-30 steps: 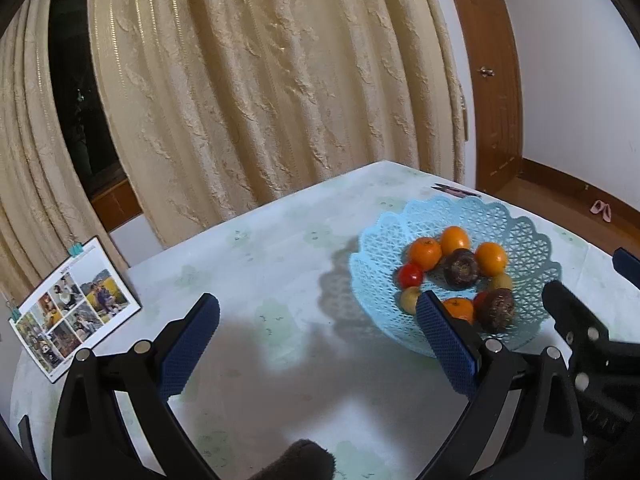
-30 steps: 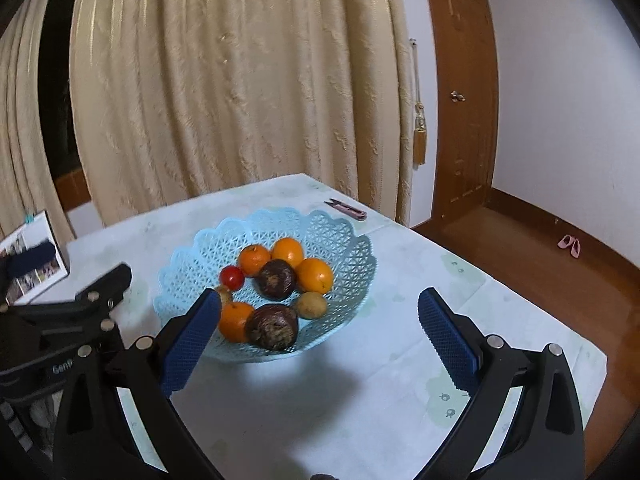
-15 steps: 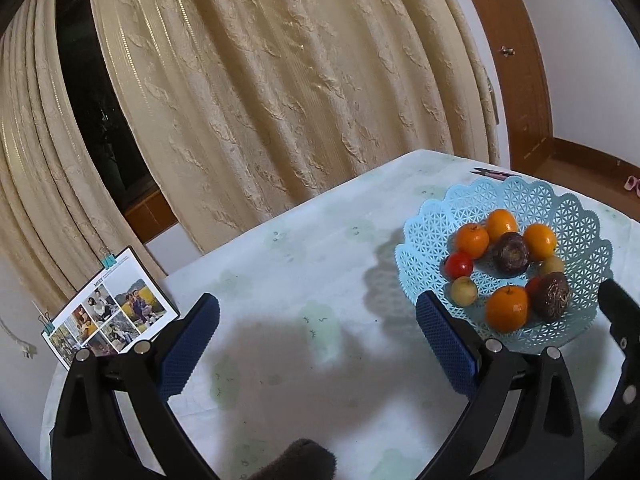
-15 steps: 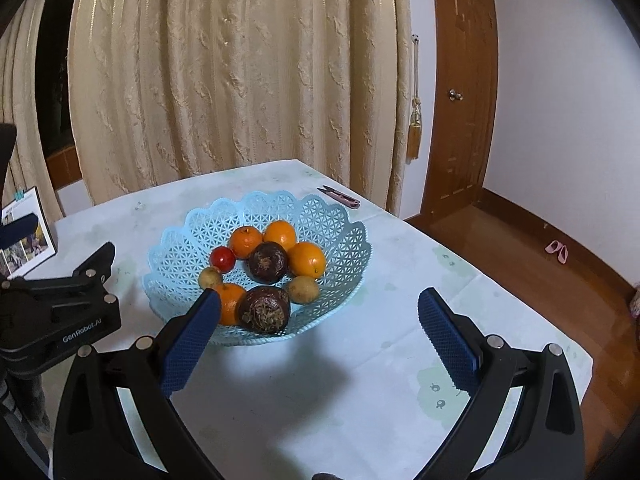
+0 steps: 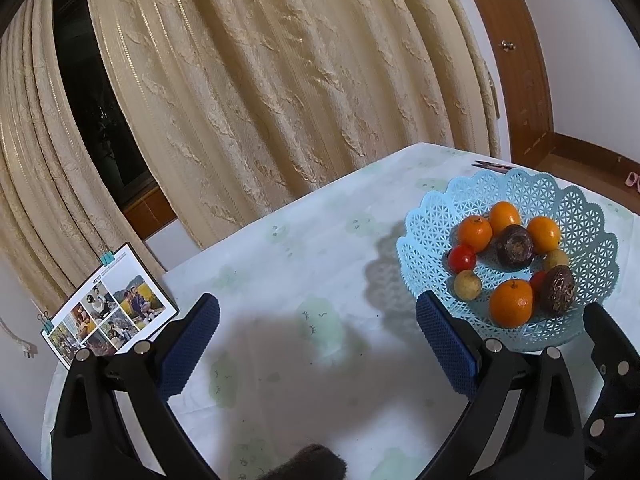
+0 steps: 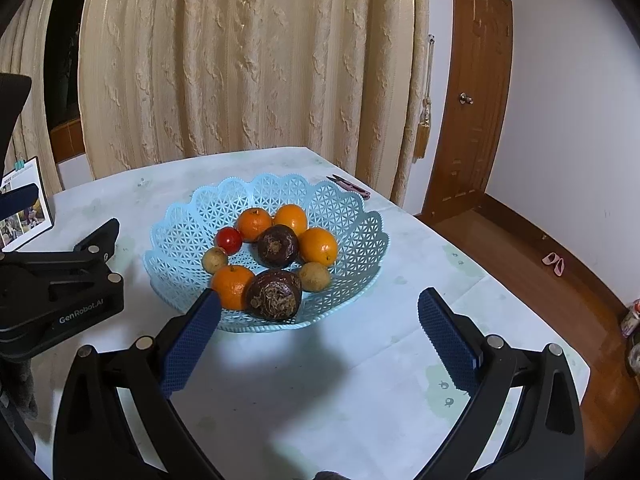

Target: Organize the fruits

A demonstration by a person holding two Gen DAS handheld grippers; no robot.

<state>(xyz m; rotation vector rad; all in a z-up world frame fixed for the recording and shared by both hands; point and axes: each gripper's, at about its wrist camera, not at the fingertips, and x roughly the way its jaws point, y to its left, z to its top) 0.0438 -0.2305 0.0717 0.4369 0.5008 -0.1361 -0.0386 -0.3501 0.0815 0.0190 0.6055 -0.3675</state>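
Fruits (image 6: 276, 256) all lie together inside a pale blue lattice basket (image 6: 360, 236) on a table (image 6: 320, 392) covered with a light patterned cloth; no fruit shows on the cloth itself. In the basket are four oranges, two dark brown round fruits, two small yellowish ones and small red ones. The right gripper (image 6: 318, 332) hovers near the basket's front rim, fingers spread wide, holding nothing. The left gripper (image 5: 318, 340) hangs over bare cloth to the basket's left, also spread and empty. This fits either a finished gathering or a sorting about to start. Any grasp should approach from above, closing gently on one fruit without nudging its neighbours.
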